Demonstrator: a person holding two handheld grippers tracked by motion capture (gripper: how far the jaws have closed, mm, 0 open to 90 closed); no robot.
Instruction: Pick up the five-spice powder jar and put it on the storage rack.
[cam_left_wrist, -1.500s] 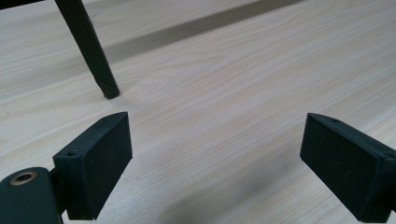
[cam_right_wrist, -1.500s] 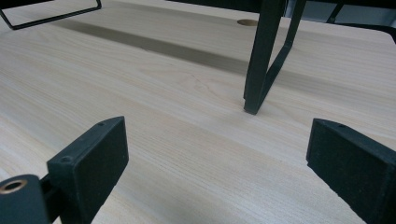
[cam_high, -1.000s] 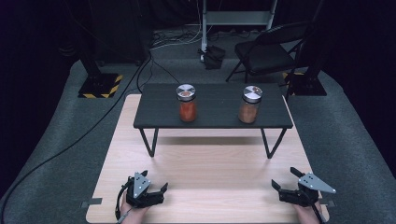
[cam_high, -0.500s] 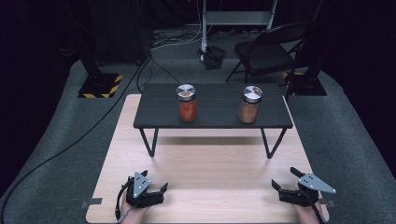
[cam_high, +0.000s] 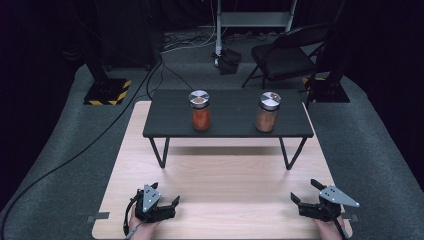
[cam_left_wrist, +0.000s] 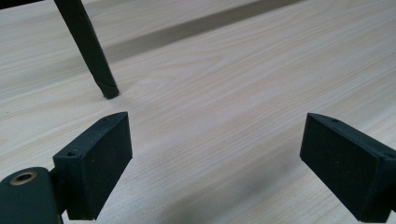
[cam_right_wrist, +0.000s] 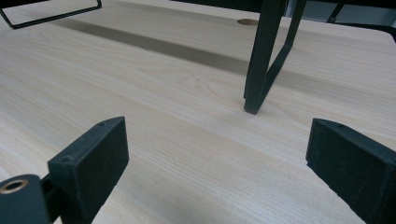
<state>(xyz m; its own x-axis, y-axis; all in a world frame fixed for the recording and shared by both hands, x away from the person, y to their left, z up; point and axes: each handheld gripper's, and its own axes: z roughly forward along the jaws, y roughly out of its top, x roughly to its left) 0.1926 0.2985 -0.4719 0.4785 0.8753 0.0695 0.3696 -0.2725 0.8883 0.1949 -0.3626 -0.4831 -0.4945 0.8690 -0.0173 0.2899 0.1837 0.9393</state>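
Two glass jars with silver lids stand on a small black raised table (cam_high: 230, 131): a jar of red-orange contents (cam_high: 200, 111) at the left and a jar of brown contents (cam_high: 267, 112) at the right. My left gripper (cam_high: 170, 202) rests low at the near left of the wooden tabletop (cam_high: 230, 175), jaws wide apart and nothing between them (cam_left_wrist: 215, 163). At the near right my right gripper (cam_high: 303, 192) is likewise open and holds nothing (cam_right_wrist: 217, 163). Both are far from the jars.
The black table's thin metal legs (cam_left_wrist: 88, 49) (cam_right_wrist: 261, 56) stand on the wood between the grippers and the jars. Beyond the tabletop lie grey carpet, cables, a black folding chair (cam_high: 285, 55) and a stand base with yellow-black stripes (cam_high: 107, 92).
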